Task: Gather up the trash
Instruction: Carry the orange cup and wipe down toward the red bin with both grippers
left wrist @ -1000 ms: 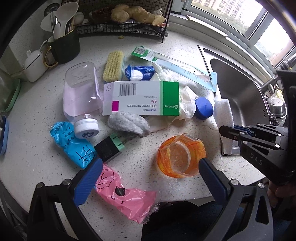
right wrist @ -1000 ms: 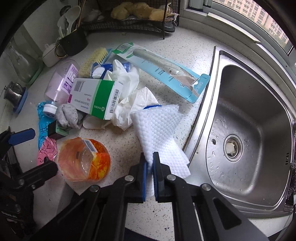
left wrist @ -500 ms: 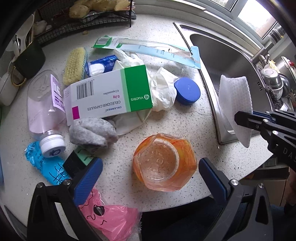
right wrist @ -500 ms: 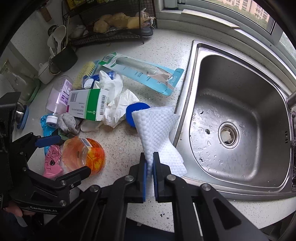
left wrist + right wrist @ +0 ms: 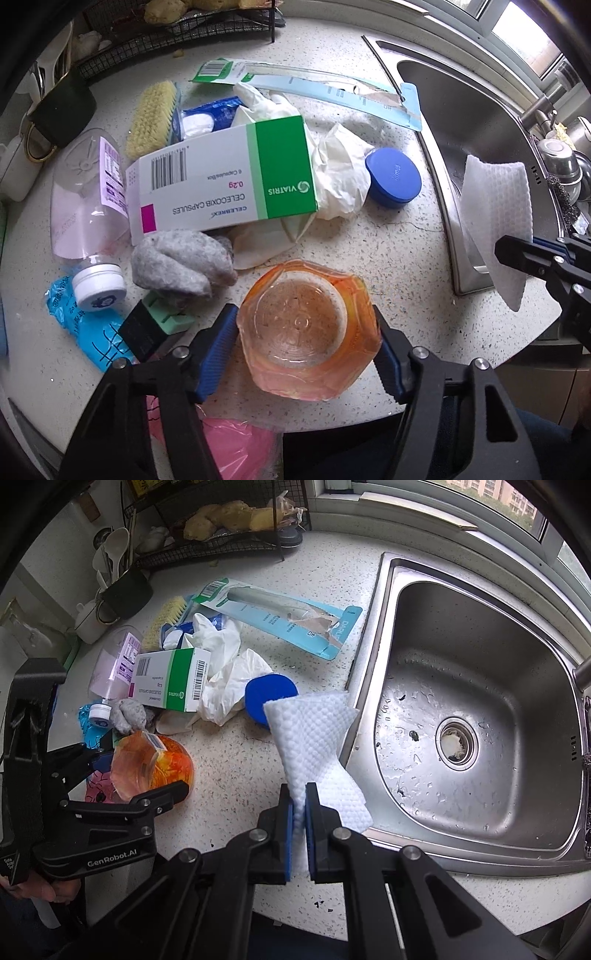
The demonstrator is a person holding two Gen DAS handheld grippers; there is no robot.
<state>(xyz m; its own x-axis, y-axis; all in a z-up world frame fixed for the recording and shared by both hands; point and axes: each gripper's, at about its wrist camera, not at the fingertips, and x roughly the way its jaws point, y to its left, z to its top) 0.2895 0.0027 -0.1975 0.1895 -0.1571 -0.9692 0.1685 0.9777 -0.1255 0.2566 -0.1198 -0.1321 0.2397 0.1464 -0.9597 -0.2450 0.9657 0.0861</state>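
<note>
Two grippers are in play over a cluttered speckled counter (image 5: 406,258); the left gripper (image 5: 306,339) has its blue pads on either side of a crumpled orange plastic cup (image 5: 308,332) near the counter's front edge, pads pressed against its sides, so it is clamped on the cup; the right gripper (image 5: 299,812) has its fingers pinched tight on a white paper towel (image 5: 314,738), the sheet fanning up above the seam between counter and steel sink (image 5: 480,664); behind the cup, a white-and-green capsule box (image 5: 221,181) lies tilted on crumpled white gloves (image 5: 340,166), with a grey wad (image 5: 181,262) just in front of it; a blue round lid (image 5: 393,177) sits beside the gloves, near the sink rim; a pink-tinted bottle (image 5: 85,203) lies on its side at the left, white cap toward the camera, next to a blue wrapper (image 5: 85,325); a pink bag (image 5: 236,446) pokes out under the left gripper; a long torn blue package (image 5: 280,616) lies farther back.
</note>
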